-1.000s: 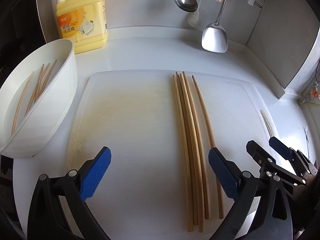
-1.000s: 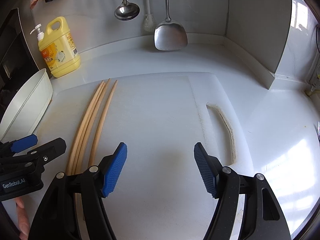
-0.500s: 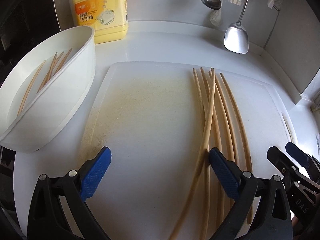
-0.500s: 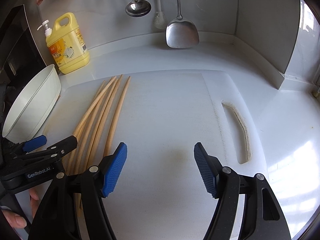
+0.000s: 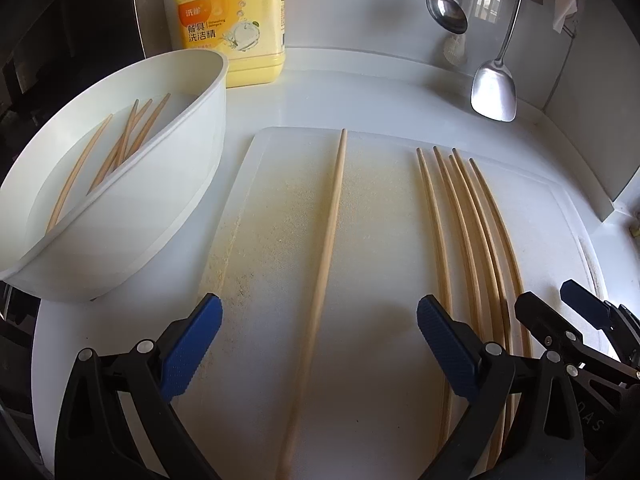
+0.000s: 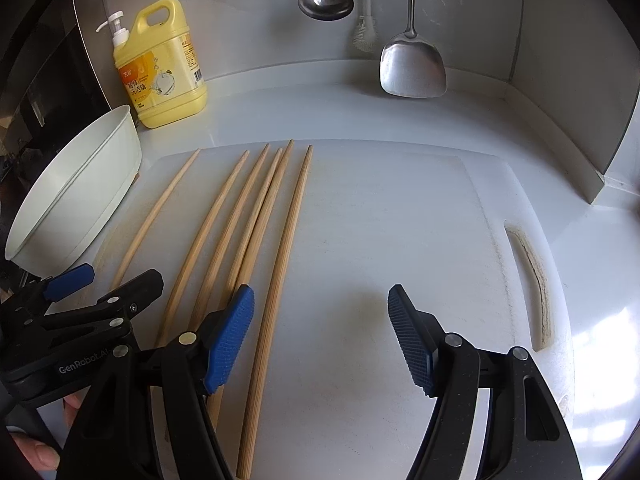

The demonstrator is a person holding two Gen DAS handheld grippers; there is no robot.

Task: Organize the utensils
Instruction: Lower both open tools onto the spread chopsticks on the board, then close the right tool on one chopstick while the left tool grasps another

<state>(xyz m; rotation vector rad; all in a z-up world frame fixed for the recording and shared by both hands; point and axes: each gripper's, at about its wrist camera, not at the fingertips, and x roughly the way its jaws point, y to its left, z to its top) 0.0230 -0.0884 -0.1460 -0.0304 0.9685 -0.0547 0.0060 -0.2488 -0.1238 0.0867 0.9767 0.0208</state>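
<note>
Six chopsticks (image 6: 276,280) were counted on board (image 6: 400,240), tips aimed at back wall (one (image 5: 324,264) lay apart, left). Left gripper (image 5: 318,338) and right gripper (image 6: 320,336) were held agape, empty.

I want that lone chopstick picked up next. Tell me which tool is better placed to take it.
Left. The left tool is open, and the lone chopstick runs straight between its pads. The right tool is also open but sits further right, where one chopstick of the bunch lies between its pads.
</note>
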